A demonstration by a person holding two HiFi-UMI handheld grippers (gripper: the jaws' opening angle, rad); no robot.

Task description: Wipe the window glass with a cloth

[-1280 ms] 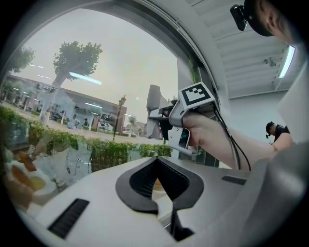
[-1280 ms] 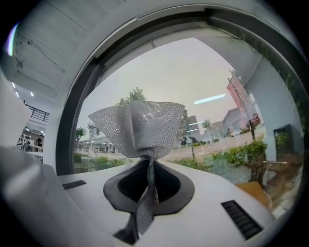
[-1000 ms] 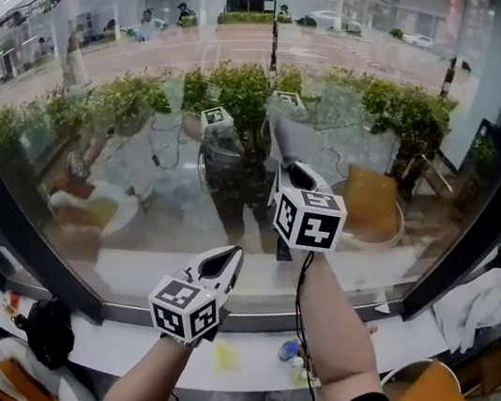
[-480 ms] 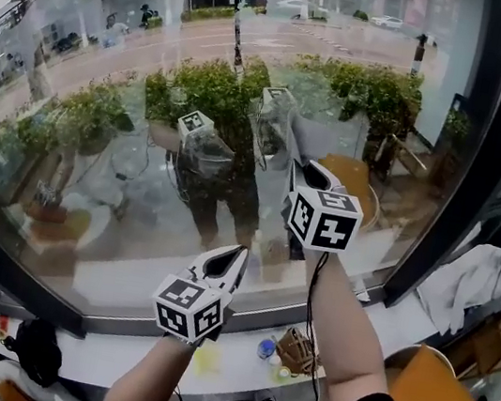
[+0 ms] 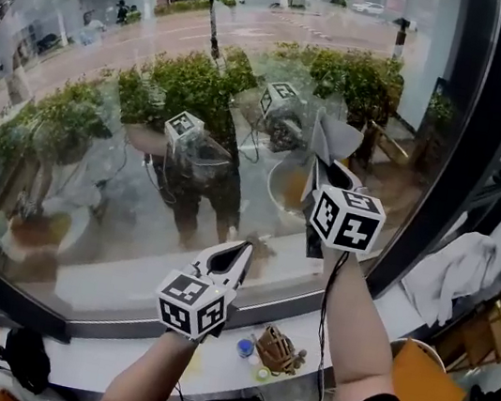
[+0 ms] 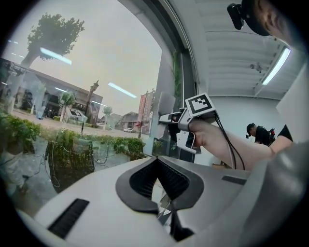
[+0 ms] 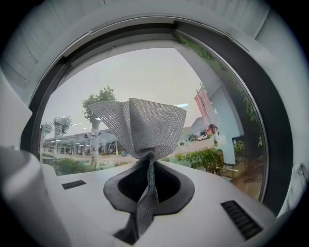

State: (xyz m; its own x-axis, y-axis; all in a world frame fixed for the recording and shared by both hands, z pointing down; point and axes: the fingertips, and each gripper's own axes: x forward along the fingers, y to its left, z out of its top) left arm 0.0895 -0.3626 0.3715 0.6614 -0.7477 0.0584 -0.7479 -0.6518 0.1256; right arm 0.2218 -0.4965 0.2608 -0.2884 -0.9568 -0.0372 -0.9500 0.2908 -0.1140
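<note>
Right gripper [image 7: 150, 161] pinches a grey woven-mesh cloth [image 7: 140, 125], which fans out toward twelve o'clock; left gripper [image 6: 157, 161] jaws sit together, empty.

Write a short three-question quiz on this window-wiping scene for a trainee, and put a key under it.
1. Multiple choice: what is pinched between the jaws of the right gripper?
A) a grey woven mesh cloth
B) a yellow sponge
C) a rubber squeegee
2. True or false: the left gripper also grips a corner of that cloth.
3. Fill in: in the head view, the gripper raised higher in front of the large clear window glass is the ____ one.
Key: 1 A; 2 false, its jaws are together on nothing; 3 right.
</note>
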